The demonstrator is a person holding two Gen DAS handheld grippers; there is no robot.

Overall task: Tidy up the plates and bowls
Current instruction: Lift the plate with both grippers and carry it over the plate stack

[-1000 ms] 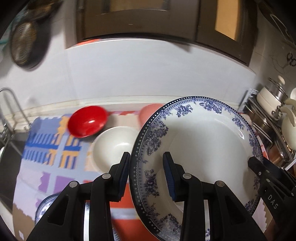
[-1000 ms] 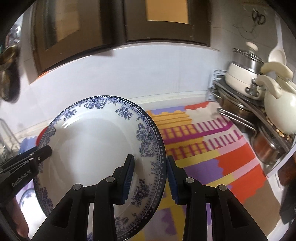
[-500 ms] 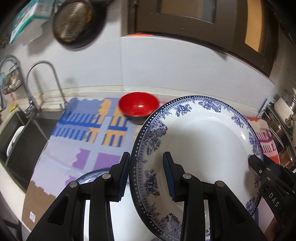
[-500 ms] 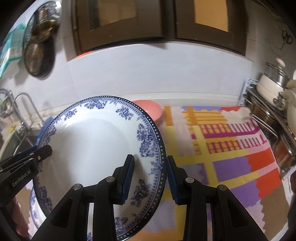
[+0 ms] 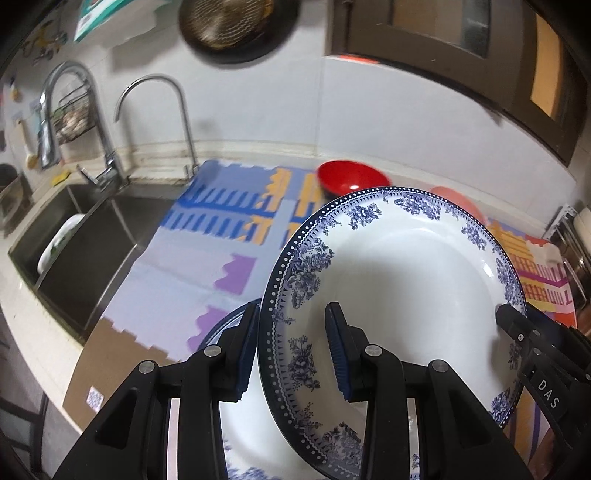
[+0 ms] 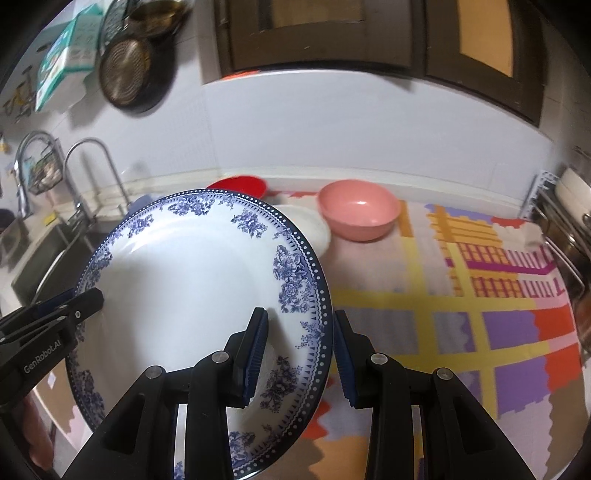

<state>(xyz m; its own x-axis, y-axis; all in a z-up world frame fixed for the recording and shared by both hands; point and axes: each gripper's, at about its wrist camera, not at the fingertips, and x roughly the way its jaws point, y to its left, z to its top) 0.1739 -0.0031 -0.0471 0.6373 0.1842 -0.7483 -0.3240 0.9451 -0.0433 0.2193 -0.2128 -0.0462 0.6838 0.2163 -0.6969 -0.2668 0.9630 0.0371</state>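
Observation:
A white plate with a blue floral rim (image 5: 406, 295) hangs tilted above the counter, carried by both grippers. My left gripper (image 5: 293, 350) is shut on its left rim, and my right gripper (image 6: 301, 350) is shut on its right rim (image 6: 306, 306). Each gripper's tip shows in the other's view, the right gripper (image 5: 517, 325) and the left gripper (image 6: 77, 306). A second blue-rimmed plate (image 5: 236, 424) lies on the mat right below the left gripper. Behind stand a red bowl (image 5: 351, 179), a pink bowl (image 6: 358, 210) and a white bowl (image 6: 317, 229), partly hidden by the plate.
A colourful patterned mat (image 6: 461, 295) covers the counter. A steel sink (image 5: 81, 240) with faucets (image 5: 162, 110) lies at the left. A pan (image 5: 229, 26) hangs on the wall. Pots on a rack (image 6: 569, 236) stand at the right edge.
Both grippers have carried the plate leftward toward the sink end of the counter. The sink and faucets have come into view, and the second plate now lies under the left gripper.

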